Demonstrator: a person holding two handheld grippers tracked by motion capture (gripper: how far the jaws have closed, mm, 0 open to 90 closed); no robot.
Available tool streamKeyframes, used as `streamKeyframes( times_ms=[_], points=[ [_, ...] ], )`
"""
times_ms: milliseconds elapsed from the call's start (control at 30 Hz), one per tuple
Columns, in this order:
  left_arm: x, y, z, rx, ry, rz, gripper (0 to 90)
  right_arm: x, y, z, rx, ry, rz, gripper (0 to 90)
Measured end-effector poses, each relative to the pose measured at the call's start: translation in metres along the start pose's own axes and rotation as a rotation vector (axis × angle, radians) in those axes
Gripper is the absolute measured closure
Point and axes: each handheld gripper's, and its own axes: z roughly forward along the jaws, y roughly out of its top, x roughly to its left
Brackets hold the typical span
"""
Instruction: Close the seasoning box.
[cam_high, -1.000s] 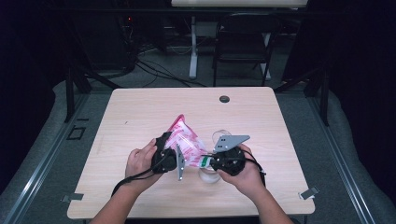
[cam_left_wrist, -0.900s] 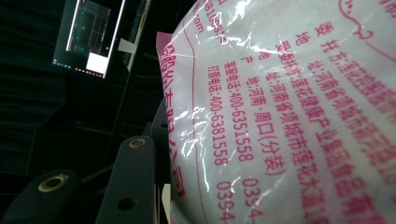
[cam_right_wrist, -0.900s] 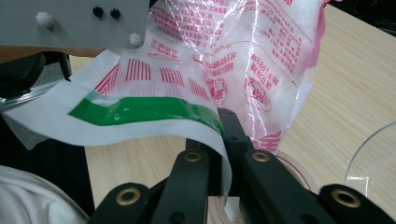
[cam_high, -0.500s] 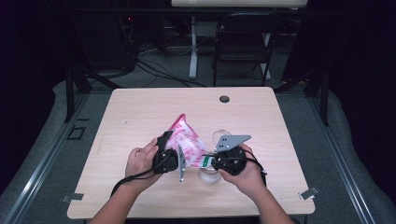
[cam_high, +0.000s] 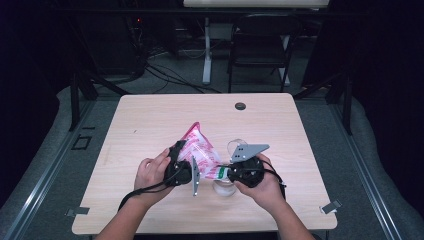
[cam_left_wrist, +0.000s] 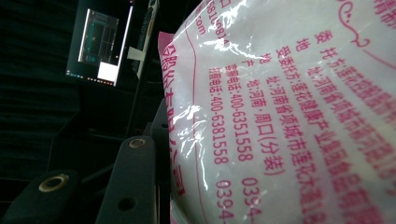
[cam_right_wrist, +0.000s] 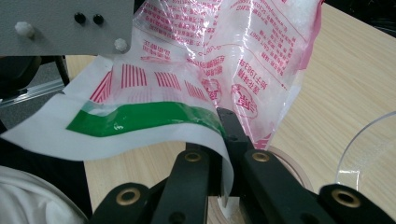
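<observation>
Bag (cam_high: 200, 150) of white powder, pink print, held up off the table (cam_high: 150, 120) between my two claws, near the middle and toward my side. My right claw (cam_high: 231, 172) is clamped tight on the bag's flat sealed edge with the green stripe; in the right gripper view (cam_right_wrist: 219, 154) the film is pinched flat between both jaws. My left claw (cam_high: 186, 167) grips the bag's bulging body from the left; in the left gripper view one jaw (cam_left_wrist: 135, 182) lies against the plastic, the other is hidden behind the bag, so I judge it closed on the bag at about half width.

A clear glass (cam_high: 227, 182) stands on the table just below and beside my right claw, its rim (cam_right_wrist: 369, 149) to the right of the jaws.

Risks, as I judge them:
- Pulling the claws apart too hard could split the film suddenly and scatter powder across the table.
- The thin edge could slip out of my right jaws, dropping that end onto the glass.
- A low right hand could knock the glass over.
</observation>
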Motion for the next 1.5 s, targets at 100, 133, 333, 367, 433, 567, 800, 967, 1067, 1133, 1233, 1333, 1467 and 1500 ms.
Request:
streamKeyframes(
  times_ms=[100, 133, 333, 367, 433, 567, 800, 967, 1067, 1133, 1233, 1333, 1467, 1500],
  points=[
    [-0.0003, 0.0004, 0.0000, -0.001, 0.000, 0.005, 60.7, -0.0004, -0.0003, 0.0000, 0.001, 0.000, -0.001, 90.0],
    [-0.0003, 0.0004, 0.0000, -0.002, 0.001, 0.005, 60.7, -0.0007, -0.0004, 0.0001, 0.001, 0.002, -0.001, 90.0],
    [-0.0008, 0.0007, 0.0001, -0.007, 0.005, 0.012, 60.8, -0.0013, -0.0009, 0.0000, 0.005, -0.001, 0.001, 90.0],
    [-0.0008, 0.0008, 0.0001, -0.006, 0.006, 0.013, 60.8, -0.0013, -0.0010, 0.0001, 0.005, -0.001, 0.002, 90.0],
    [-0.0007, 0.0010, 0.0000, -0.006, 0.008, 0.015, 60.9, -0.0013, -0.0012, 0.0001, 0.005, -0.001, 0.003, 90.0],
    [-0.0002, 0.0015, -0.0002, -0.008, 0.015, 0.025, 61.0, -0.0013, -0.0016, 0.0005, 0.009, -0.004, 0.003, 90.0],
    [-0.0003, 0.0016, -0.0011, -0.007, 0.026, 0.038, 61.2, -0.0013, -0.0028, 0.0024, 0.016, -0.005, 0.001, 90.0],
    [-0.0007, 0.0018, -0.0013, -0.011, 0.028, 0.041, 61.3, -0.0013, -0.0032, 0.0028, 0.020, -0.003, 0.000, 90.0],
    [-0.0010, 0.0023, -0.0018, -0.010, 0.031, 0.044, 61.3, -0.0015, -0.0037, 0.0030, 0.019, -0.003, 0.003, 90.0],
    [-0.0012, 0.0026, -0.0020, -0.012, 0.035, 0.047, 61.3, -0.0018, -0.0039, 0.0030, 0.020, -0.002, 0.003, 90.0],
    [-0.0010, 0.0028, -0.0021, -0.014, 0.036, 0.049, 61.3, -0.0021, -0.0041, 0.0028, 0.020, -0.003, 0.004, 90.0],
    [-0.0006, 0.0034, -0.0024, -0.015, 0.039, 0.057, 61.4, -0.0022, -0.0044, 0.0027, 0.021, -0.005, 0.006, 90.0],
    [-0.0007, 0.0039, -0.0027, -0.016, 0.047, 0.065, 61.4, -0.0026, -0.0049, 0.0029, 0.021, -0.004, 0.008, 90.0],
    [-0.0007, 0.0040, -0.0028, -0.016, 0.048, 0.066, 61.4, -0.0027, -0.0050, 0.0029, 0.023, -0.005, 0.007, 90.0]
  ],
)
